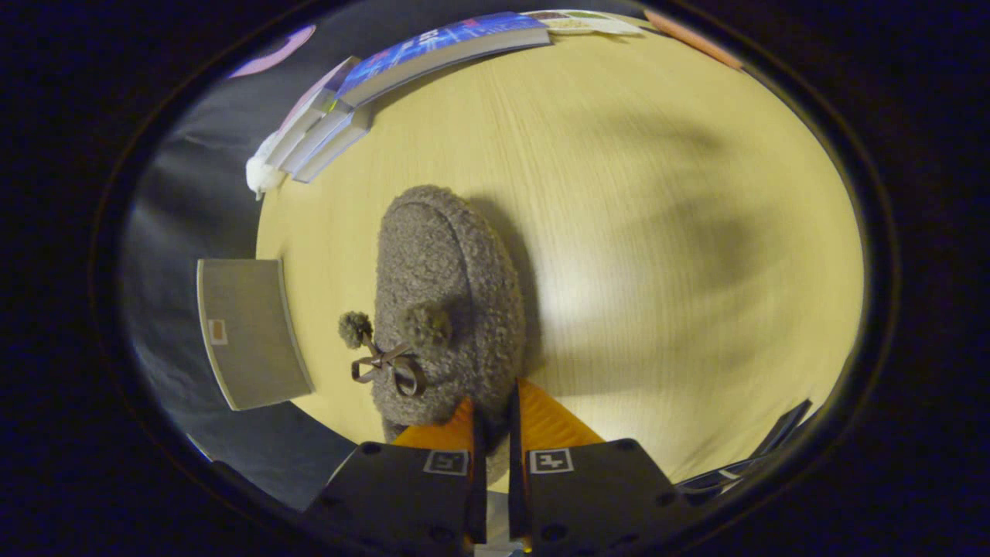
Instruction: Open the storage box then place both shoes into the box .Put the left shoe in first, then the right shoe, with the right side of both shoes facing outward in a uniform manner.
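From the gripper's own camera, the gripper [495, 414] sits at the bottom centre of the frame with its two orange fingers [545, 424] drawn in to a narrow gap, pinching the rim of a fuzzy grey shoe [448, 294] at its heel end. The shoe runs from the fingers up toward the middle of the frame, toe pointing away, a small bow with two pompoms [387, 352] on its left side. Whether it rests on the pale wooden table [657, 232] or hangs just above it I cannot tell.

At the upper left of the frame lies a stack of books [402, 77] at the table's far edge. At the left edge, level with the shoe, is a flat grey panel [247, 333], possibly part of the storage box, though I cannot be sure.

The grip looks thin: only a soft edge is caught, so the shoe could slip or swing if moved quickly. A swing could also turn it, leaving the wrong side facing outward in the box.
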Motion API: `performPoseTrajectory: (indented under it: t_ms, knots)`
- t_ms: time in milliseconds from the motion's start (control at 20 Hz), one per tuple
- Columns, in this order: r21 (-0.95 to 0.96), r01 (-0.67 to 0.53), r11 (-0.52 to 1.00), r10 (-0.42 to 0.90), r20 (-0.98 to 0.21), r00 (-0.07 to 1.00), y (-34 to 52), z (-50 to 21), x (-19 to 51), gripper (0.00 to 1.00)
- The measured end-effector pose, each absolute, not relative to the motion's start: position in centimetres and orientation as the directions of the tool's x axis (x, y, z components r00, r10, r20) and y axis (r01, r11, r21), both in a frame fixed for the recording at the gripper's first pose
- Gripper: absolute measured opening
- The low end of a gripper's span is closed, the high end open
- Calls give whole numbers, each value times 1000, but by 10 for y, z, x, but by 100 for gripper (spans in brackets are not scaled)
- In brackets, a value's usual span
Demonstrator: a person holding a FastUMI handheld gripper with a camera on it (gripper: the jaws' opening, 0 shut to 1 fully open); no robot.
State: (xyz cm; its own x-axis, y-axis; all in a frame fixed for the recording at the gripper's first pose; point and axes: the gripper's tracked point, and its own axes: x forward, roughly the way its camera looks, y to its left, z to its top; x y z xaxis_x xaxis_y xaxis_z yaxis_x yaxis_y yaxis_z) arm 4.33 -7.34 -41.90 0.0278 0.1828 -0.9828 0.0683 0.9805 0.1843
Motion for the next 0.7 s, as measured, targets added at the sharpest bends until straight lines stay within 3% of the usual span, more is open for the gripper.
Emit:
performPoseTrajectory:
  t_ms: [250, 350, 700]
  knots:
    - [253, 91, 963, 246, -966, 75, -79, -410, 44, 15]
    - [277, 150, 949, 265, -959, 95, -79, -412, 45, 4]
    - [400, 284, 871, 385, -916, 112, -72, -399, 34, 4]
